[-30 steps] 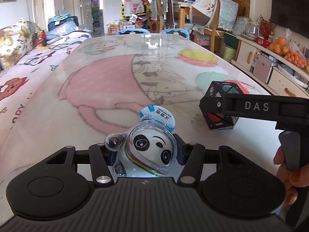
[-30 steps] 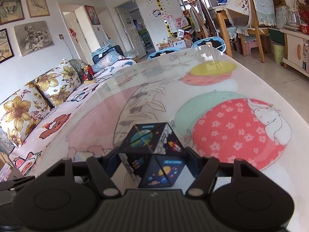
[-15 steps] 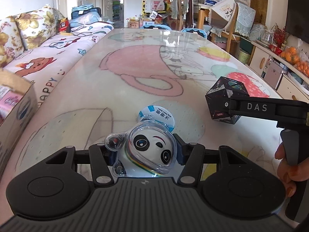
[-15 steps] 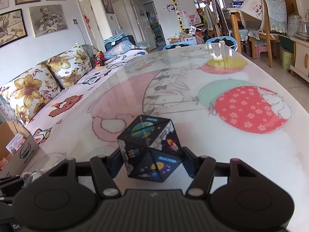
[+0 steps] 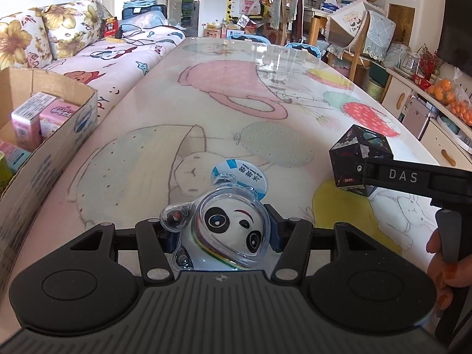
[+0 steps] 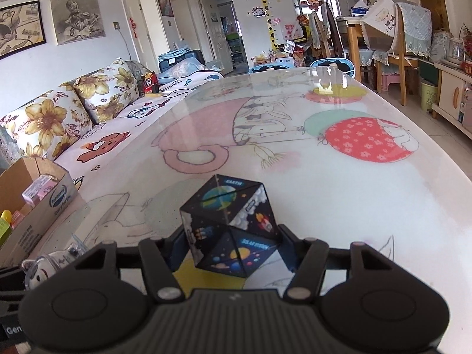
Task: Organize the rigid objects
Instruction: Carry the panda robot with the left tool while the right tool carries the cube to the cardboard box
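My left gripper [image 5: 221,233] is shut on a clear-shelled panda figure [image 5: 233,230] with a blue round tag, held above the table. My right gripper [image 6: 230,244] is shut on a dark space-print cube [image 6: 230,227], also held above the table; the cube [image 5: 360,159] and the right gripper's finger show at the right of the left wrist view. The panda figure [image 6: 41,271] shows at the lower left of the right wrist view. An open cardboard box [image 5: 44,147] with several small cartons stands at the table's left edge; it also shows in the right wrist view [image 6: 38,206].
The long table [image 6: 324,191] has a glossy cartoon-print cover. A floral sofa [image 6: 73,118] runs along its left side. Chairs [image 6: 395,38] and cabinets [image 5: 427,118] stand at the far end and right.
Both grippers have drawn back toward the near end of the table with their objects still held. The cardboard box has come into view at the left.
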Available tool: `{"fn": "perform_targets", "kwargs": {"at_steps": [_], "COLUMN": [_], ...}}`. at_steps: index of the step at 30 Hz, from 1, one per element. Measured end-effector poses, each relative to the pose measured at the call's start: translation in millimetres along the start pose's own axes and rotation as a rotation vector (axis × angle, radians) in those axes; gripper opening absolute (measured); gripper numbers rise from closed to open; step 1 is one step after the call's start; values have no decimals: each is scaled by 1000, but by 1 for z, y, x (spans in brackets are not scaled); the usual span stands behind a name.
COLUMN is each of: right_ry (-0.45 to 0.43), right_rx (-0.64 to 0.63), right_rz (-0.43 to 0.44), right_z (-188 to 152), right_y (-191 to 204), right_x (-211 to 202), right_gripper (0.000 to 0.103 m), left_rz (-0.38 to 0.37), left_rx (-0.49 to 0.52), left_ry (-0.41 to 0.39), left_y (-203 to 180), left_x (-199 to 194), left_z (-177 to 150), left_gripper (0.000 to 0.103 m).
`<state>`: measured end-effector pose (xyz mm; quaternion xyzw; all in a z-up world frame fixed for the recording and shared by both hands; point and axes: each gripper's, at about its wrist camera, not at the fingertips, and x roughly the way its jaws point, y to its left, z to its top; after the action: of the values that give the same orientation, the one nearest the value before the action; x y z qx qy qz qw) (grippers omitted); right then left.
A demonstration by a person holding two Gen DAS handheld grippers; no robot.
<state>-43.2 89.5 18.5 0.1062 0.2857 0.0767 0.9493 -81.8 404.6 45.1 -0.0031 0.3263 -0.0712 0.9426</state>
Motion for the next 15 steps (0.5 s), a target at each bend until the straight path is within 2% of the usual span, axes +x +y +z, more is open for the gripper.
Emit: {"fn": "perform_targets", "kwargs": {"at_steps": [6, 15], "right_ry": [13, 21], "right_rx": [-14, -76], "right_rz": [-22, -36], "right_z": [-15, -29], "right_y": [15, 38], "right_x": [-21, -44], "right_gripper": [61, 61], "left_rz": [-1, 14], "left_rx": [-20, -74], "left_ry": [1, 34], "left_y": [5, 18], "left_x": [-4, 10], "left_z": [-3, 13], "left_gripper": [68, 68]}}
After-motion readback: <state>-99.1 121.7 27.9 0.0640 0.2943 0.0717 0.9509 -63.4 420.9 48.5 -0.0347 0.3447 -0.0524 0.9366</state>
